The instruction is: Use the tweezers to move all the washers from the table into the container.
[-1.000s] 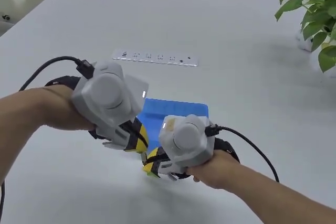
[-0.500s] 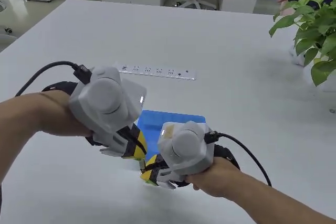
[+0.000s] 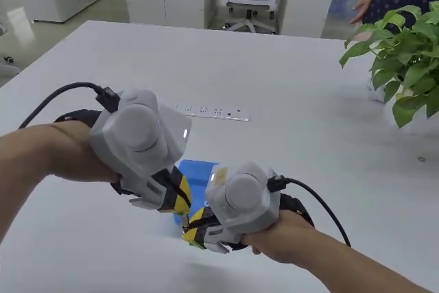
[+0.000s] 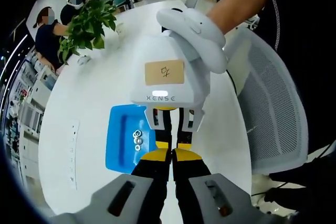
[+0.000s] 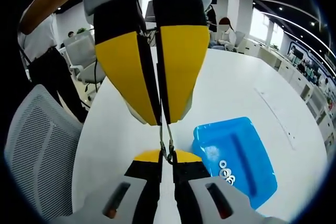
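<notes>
left gripper (image 4: 171,155): jaws clenched tight on the tweezers (image 5: 164,135), basically nose to nose with the other gripper

right gripper (image 5: 167,158): jaws pinched together too, with the thin tip end of the tweezers caught between them, so both are gripping the same tool from opposite ends

tweezers: two skinny metal strips running from between the left's yellow pads straight down into the right's jaws, held up off the table (image 3: 309,121)

container (image 5: 247,150): blue tray, flat on the table just beside and partly under the grippers

washers (image 5: 226,169): a small cluster lying inside the container, near its middle. Can't get an exact count, they're tiny

power strip (image 3: 206,110): white, lying on the table a bit past the container

plant (image 3: 405,60): green leaves over the far right side of the table

chair (image 5: 37,140): mesh back, right at the near edge of the table
</notes>
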